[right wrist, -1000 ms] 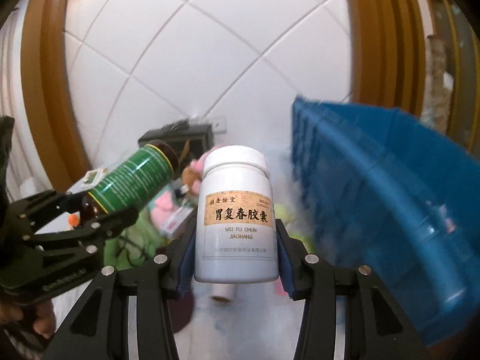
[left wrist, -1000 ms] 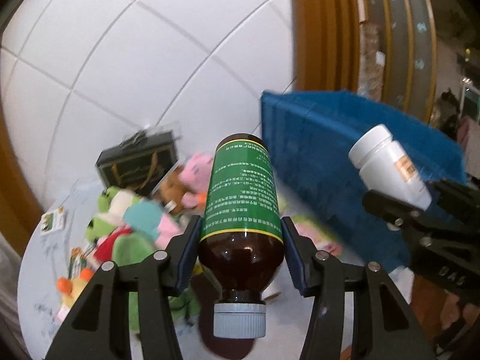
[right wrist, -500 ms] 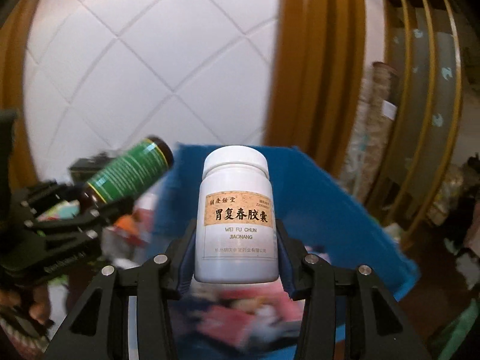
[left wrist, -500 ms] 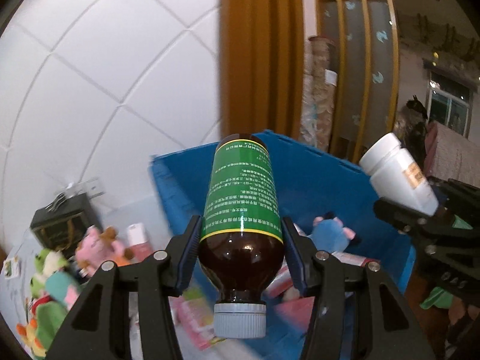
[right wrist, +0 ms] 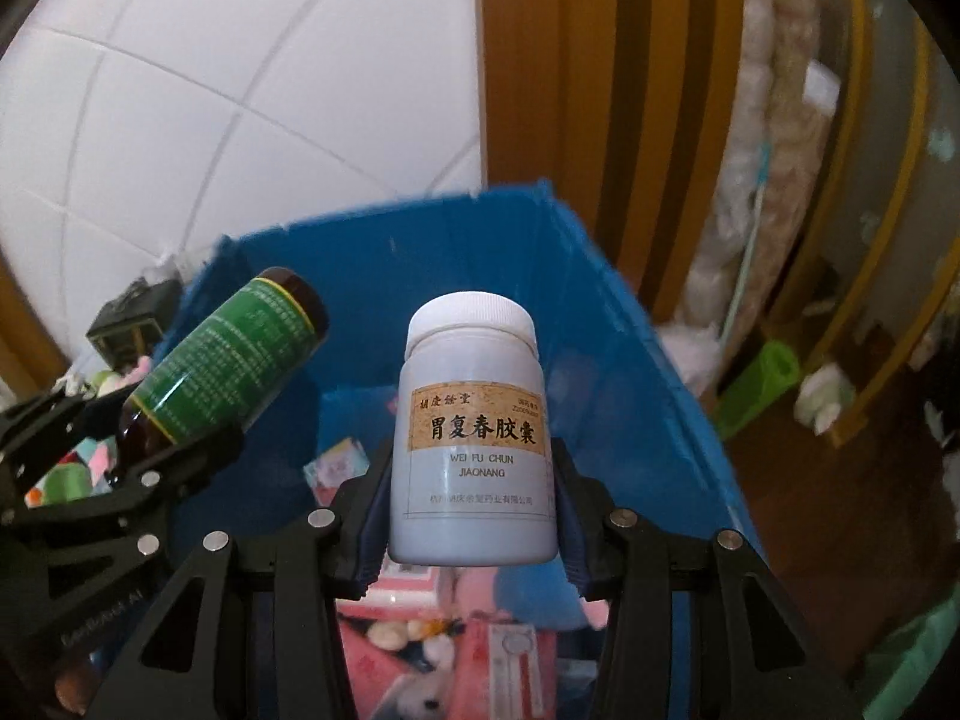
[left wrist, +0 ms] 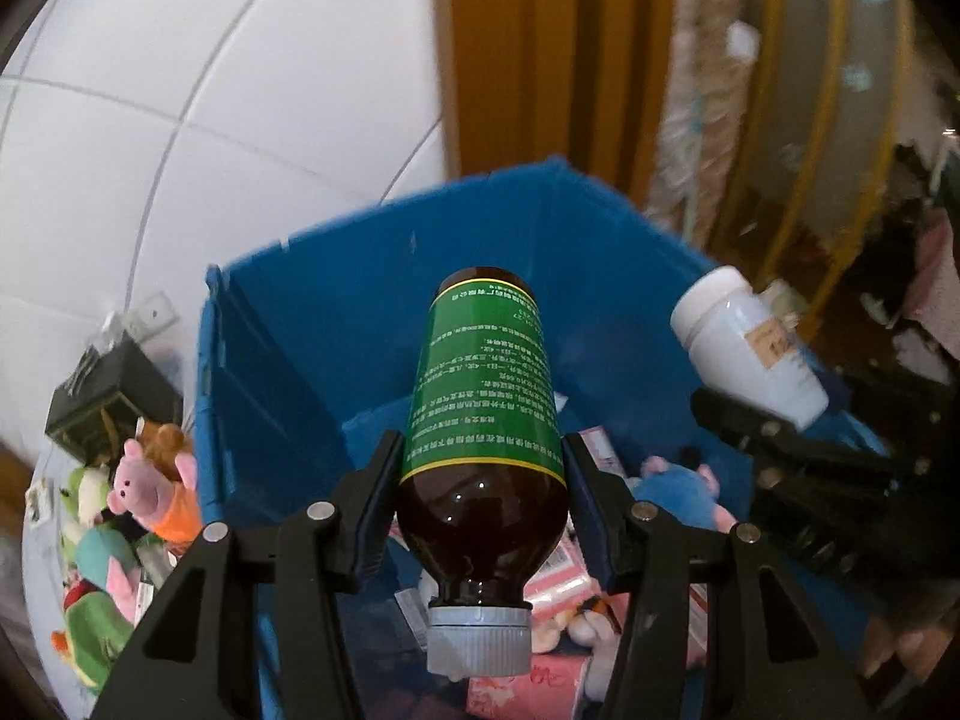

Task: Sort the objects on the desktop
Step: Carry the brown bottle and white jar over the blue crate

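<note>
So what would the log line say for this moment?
left gripper: shut on brown bottle | right gripper: shut on white bottle | both over blue bin

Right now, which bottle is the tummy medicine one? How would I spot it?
Find the big blue bin. Above it the right gripper holds a white bottle, upright, with a tan label. The left gripper's brown bottle has a green label, cap toward the camera.

Pale tabletop (left wrist: 45, 564), left of blue bin (left wrist: 264, 372): plush toys (left wrist: 150, 486) heaped beside bin wall; black box (left wrist: 111, 402) behind them.
</note>
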A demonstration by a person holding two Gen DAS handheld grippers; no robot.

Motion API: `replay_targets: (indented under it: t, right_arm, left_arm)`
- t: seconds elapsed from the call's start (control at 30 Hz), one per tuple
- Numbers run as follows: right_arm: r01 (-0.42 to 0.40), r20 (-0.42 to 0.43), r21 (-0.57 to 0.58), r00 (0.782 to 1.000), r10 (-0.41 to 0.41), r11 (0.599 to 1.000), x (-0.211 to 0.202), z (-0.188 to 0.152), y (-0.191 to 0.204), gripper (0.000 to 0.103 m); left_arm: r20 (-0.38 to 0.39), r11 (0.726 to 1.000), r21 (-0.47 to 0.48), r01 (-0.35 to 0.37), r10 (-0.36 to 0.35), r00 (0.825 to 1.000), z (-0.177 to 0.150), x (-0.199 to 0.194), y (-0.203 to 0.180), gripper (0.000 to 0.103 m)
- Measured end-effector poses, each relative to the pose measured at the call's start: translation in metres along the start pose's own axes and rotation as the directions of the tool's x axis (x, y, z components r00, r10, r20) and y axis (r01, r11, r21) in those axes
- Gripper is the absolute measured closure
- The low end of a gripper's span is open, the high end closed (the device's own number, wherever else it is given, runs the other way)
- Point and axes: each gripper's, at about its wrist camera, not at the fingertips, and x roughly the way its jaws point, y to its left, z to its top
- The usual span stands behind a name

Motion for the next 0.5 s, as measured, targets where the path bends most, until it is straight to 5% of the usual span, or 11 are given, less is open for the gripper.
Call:
replay_targets:
  t: [0.2,0.33,0.5]
  right_arm:
    - [0.015,-0.216,-0.002,0.976,-0.015,1.000,0.099,-0.007,-0.010,0.057]
    - [0.034,-0.316,-0.027,0.948,-0.041,0.999,0.146,-0.029,-0.010,0.057]
    - [0.065,-0.394,-0.079,0.914,-0.091,0.995,0.169,-0.045,-0.017,0.058]
  left_arm:
    - [-0.202,0.996,-0.066,-0.062,0.048,0.978,-0.009,0.085,0.004,0.052]
    - [-0.296,0.985,0.033,-0.168,0.170,0.940,-0.030,0.127,0.000,0.052]
    - [-0.390,0.998,-0.023,-0.065,0.051,0.919,-0.044,0.139,-0.002,0.052]
